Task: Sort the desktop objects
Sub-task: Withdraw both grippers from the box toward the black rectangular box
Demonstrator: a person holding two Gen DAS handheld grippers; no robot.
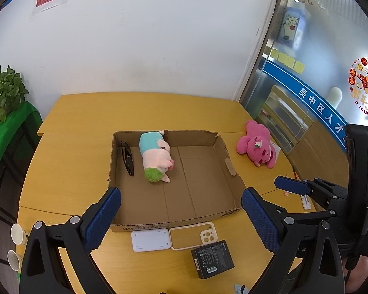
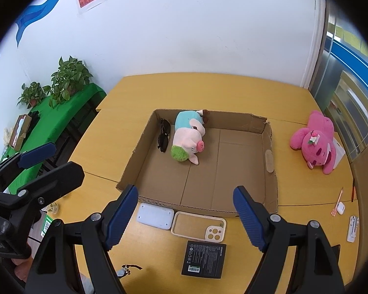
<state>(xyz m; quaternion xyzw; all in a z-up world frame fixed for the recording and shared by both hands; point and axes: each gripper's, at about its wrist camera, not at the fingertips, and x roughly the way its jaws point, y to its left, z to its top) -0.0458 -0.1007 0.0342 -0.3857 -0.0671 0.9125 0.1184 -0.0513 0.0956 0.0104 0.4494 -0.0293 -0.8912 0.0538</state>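
Both sets of tongs are hanging over the near side of the yellow table (image 2: 125, 127), and both are standing spread with nothing between their blue pads. The left tongs (image 1: 181, 216) are sitting just above the front wall of the cardboard box (image 1: 223, 152); the right tongs (image 2: 185, 214) are hovering beside them, over the same front edge.

The box is lying open in the middle of the table, its far right corner torn. Inside, a pig plush (image 2: 187, 137) in a teal top with a green end is lying along the left half, and a pair of black sunglasses (image 2: 164, 136) is leaning against the left wall just beside it. The right half of the box floor is lying bare.

Three flat things are crowding the strip between the box front and the near table edge: a white rectangular device (image 2: 155, 218) touching the box wall, a cream phone case (image 2: 198, 226) just beside it, and a black product box (image 2: 204, 259) nearer the edge.

Well apart to the right, a pink bear plush (image 2: 317, 142) is lying near the right table edge, partly on a white packet. Nearer along that side are lying a pink pen (image 2: 337, 202), a small white earbud case (image 2: 340, 207) and a white stick-shaped item (image 2: 352, 227). The back of the table is lying open up to the wall.
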